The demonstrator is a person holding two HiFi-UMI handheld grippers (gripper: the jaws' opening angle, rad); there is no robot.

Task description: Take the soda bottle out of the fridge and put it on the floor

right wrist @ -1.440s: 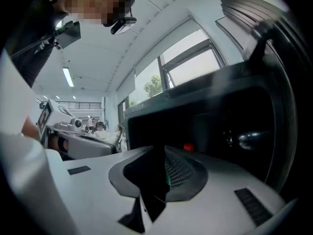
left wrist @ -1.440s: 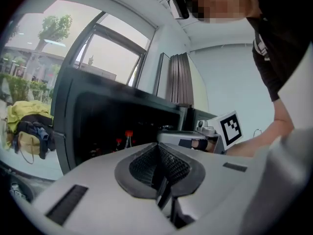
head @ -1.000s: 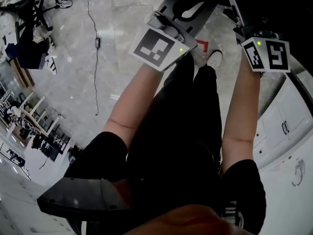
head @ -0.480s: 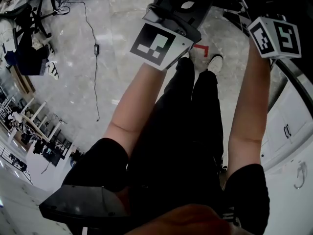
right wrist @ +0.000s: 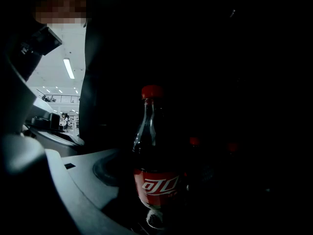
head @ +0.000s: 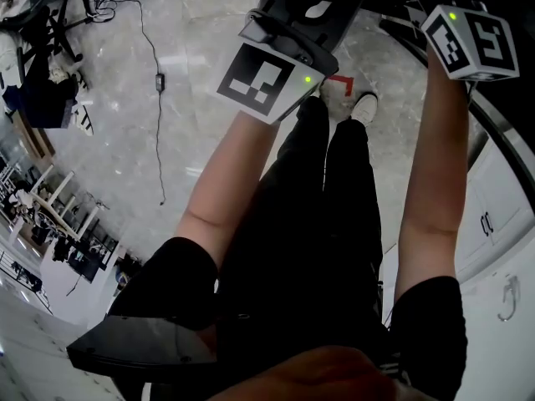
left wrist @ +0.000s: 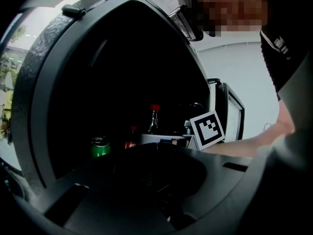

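The soda bottle (right wrist: 155,175), dark with a red cap and a red label, stands upright in the dark fridge, very close in the right gripper view. My right gripper (right wrist: 161,214) is open, its jaws having just been opening, with the bottle low between them; the grey left jaw stands apart from it. In the left gripper view the same bottle (left wrist: 153,119) rises behind the right gripper's marker cube (left wrist: 208,129). My left gripper (left wrist: 156,190) shows only as a dark mass, its jaws unreadable. The head view shows both marker cubes, left (head: 267,82) and right (head: 468,44).
A green can (left wrist: 100,147) and a shorter red-capped bottle (left wrist: 131,140) stand in the fridge to the left. More red caps (right wrist: 194,141) glow behind the soda bottle. The fridge door (left wrist: 234,112) stands open on the right. Below me lie marble floor (head: 167,140), a cable (head: 159,82) and white cabinets (head: 493,224).
In the head view the right gripper's cube has moved up and right, away from my body. The left gripper's cube has barely shifted.
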